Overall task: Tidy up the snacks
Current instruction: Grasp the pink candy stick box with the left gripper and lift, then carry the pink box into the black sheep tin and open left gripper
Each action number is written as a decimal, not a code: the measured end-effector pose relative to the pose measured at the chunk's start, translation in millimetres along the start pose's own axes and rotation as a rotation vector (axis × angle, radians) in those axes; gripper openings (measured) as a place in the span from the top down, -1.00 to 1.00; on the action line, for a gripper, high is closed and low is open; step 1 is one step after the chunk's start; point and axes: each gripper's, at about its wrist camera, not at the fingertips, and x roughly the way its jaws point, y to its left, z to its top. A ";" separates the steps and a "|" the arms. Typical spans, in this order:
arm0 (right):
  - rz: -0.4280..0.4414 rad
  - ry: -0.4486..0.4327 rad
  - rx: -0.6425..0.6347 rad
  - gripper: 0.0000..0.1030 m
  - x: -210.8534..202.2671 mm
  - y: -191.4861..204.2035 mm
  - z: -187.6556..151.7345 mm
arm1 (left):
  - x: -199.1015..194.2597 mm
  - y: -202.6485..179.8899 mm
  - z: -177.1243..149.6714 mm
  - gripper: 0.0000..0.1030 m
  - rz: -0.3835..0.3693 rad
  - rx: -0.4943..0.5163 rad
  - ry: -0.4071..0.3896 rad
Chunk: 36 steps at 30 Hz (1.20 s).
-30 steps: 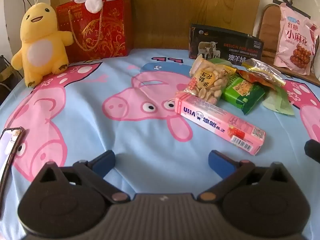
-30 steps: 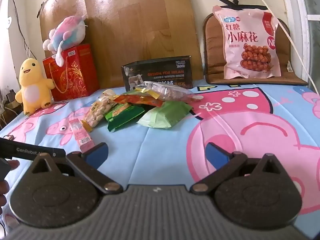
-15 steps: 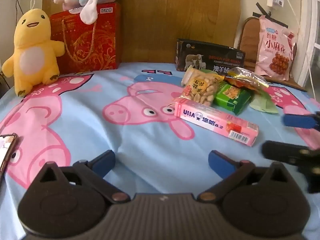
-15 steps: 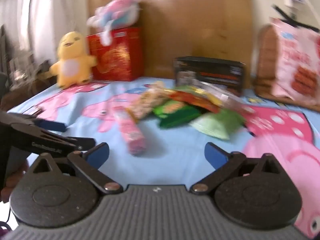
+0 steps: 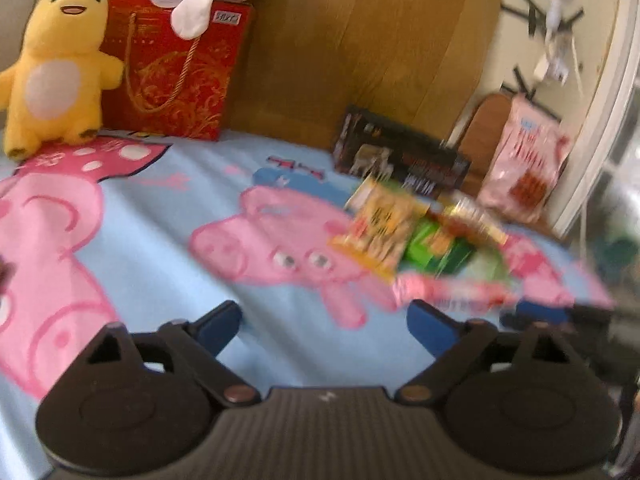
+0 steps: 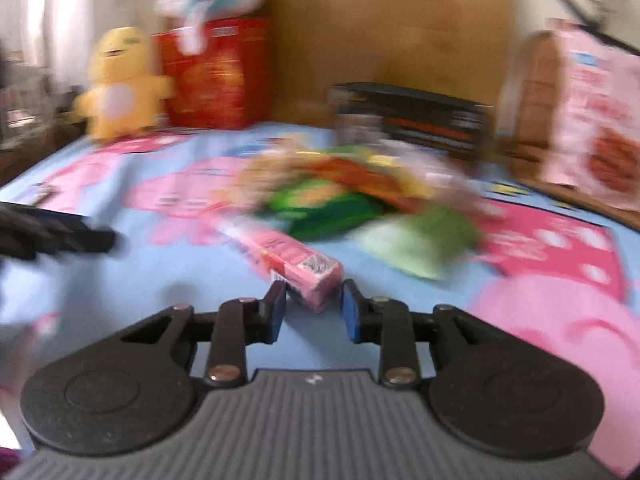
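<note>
Right tongs (image 6: 313, 304): jaws have just been closing, near end of the pink box (image 6: 288, 256) between them, pads not visibly pressing yet; best squared on the flat sides before lifting. Left tongs (image 5: 323, 322): apart, empty, just narrowed slightly. Pink box: long, rigid cardboard, lying on the cartoon-print sheet (image 6: 168, 280) beside a heap of crinkly foil packets (image 6: 340, 200).

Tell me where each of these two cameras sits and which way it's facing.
Left wrist: on the left gripper, facing across the bedsheet to the yellow plush; its jaws stand open, having just narrowed.
Right wrist: on the right gripper, facing the pink box, whose end sits between jaws that have just been closing.
Shared: pink box, snack pile, each other's gripper.
</note>
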 end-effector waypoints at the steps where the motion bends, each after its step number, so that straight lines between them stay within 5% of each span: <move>1: -0.039 -0.013 0.000 0.28 -6.1 -8.0 -4.1 | 2.8 -1.9 6.9 -0.68 -0.024 -0.009 -0.002; 6: -0.036 -0.031 -0.009 0.12 -22.7 -17.5 -13.8 | 36.5 -17.5 30.0 -0.41 -0.195 -0.099 0.092; 9: -0.019 -0.023 -0.042 -0.03 -16.9 -13.6 -7.4 | 60.6 -32.1 35.2 -0.19 -0.205 -0.093 0.155; 11: -0.014 -0.025 -0.059 -0.04 -10.1 -14.1 -0.6 | 78.4 -43.9 33.1 0.15 -0.198 -0.077 0.223; 16: 0.058 0.004 -0.046 0.07 12.0 -15.1 7.1 | 74.2 -56.9 28.9 0.17 -0.183 -0.075 0.235; 22: 0.073 -0.105 -0.054 0.18 -12.4 -17.5 28.9 | 53.0 -63.1 59.4 0.21 -0.229 -0.070 0.187; 36: 0.003 -0.199 -0.048 0.18 11.5 -64.1 93.0 | 110.9 -100.9 164.1 0.20 -0.225 0.027 0.115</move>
